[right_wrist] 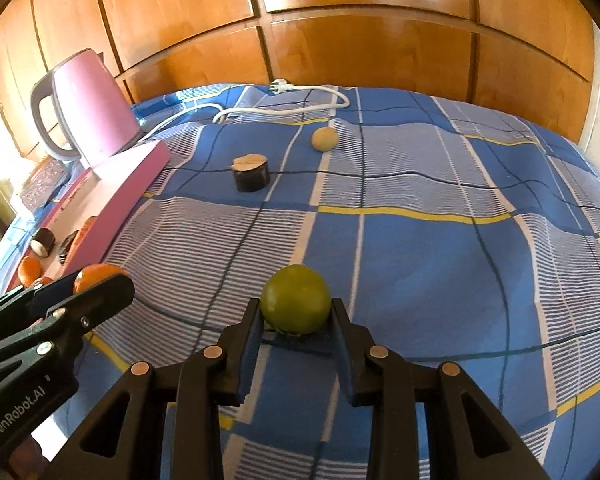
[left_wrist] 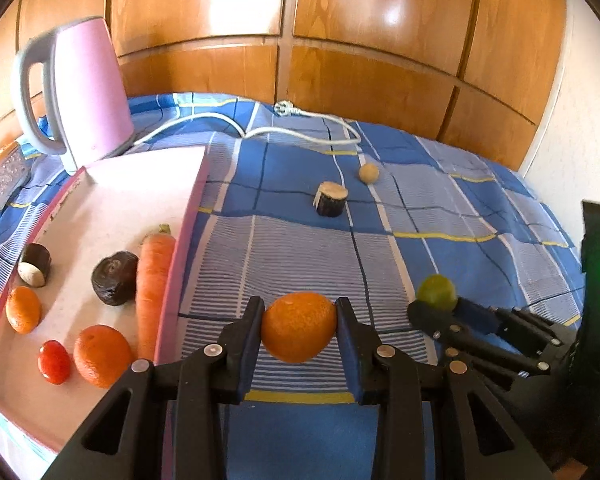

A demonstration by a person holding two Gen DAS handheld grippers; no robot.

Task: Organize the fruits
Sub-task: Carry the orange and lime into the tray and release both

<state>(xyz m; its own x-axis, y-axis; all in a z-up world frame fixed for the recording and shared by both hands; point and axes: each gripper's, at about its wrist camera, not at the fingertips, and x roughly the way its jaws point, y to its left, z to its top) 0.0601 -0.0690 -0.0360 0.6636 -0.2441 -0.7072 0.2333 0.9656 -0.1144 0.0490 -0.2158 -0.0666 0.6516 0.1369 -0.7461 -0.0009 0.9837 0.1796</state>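
My left gripper is shut on an orange and holds it above the blue checked cloth, just right of the pink tray. My right gripper is shut on a green lime, which rests low on the cloth; it also shows in the left wrist view. The tray holds a carrot, two oranges, a red tomato and two dark pieces. A dark cut stub and a small tan ball lie farther back on the cloth.
A pink kettle stands behind the tray at the far left, its white cord trailing across the back of the cloth. Wooden panelling closes the back. A textured grey block lies left of the kettle.
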